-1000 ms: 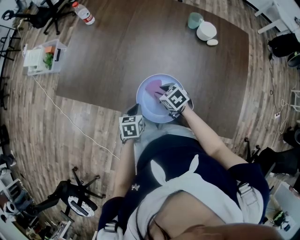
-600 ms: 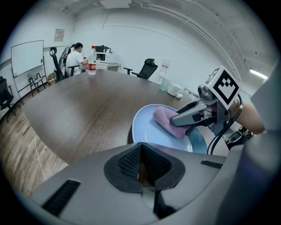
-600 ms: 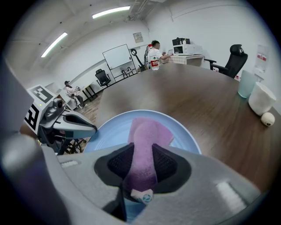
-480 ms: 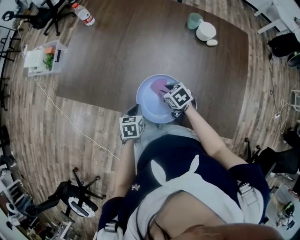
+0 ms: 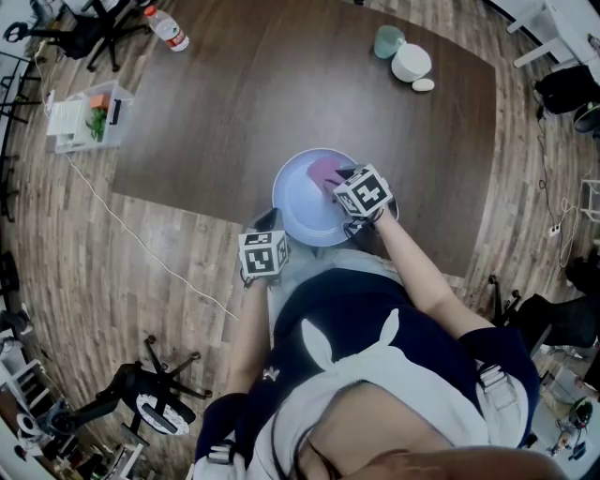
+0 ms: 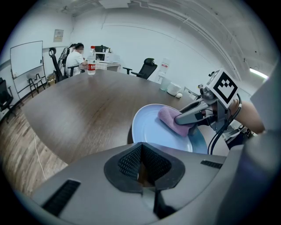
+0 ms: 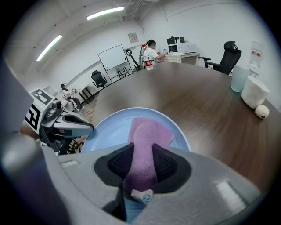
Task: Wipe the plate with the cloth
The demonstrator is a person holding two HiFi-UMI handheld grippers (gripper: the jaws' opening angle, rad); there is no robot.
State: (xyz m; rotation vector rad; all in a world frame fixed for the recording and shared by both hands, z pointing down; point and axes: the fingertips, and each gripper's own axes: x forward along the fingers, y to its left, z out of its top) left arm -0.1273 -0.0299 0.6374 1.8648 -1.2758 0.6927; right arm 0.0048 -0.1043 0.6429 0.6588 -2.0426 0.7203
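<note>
Dark desk (image 5: 234, 103) carries the pale blue plate (image 5: 298, 214). Left claw (image 6: 141, 148), angled down, sits pressed together at the plate's near-left rim. Right claw (image 7: 141, 165), forearm reaching over the plate, pinches the pink cloth (image 7: 147, 132) lying on it.

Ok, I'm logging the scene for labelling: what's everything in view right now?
table: one, dark brown, centre.
plate: one, light blue, table's near edge.
cloth: one, purple, on the plate.
cup: one, pale green, far right corner.
bowl: one, white, beside the cup.
small ball: one, white, beside the bowl.
water bottle: one, clear, far left corner.
bin: one, clear, floor left.
office chairs: several, black, floor.
right gripper: grey, shut on the cloth.
left gripper: grey, jaws together, by plate's rim.
</note>
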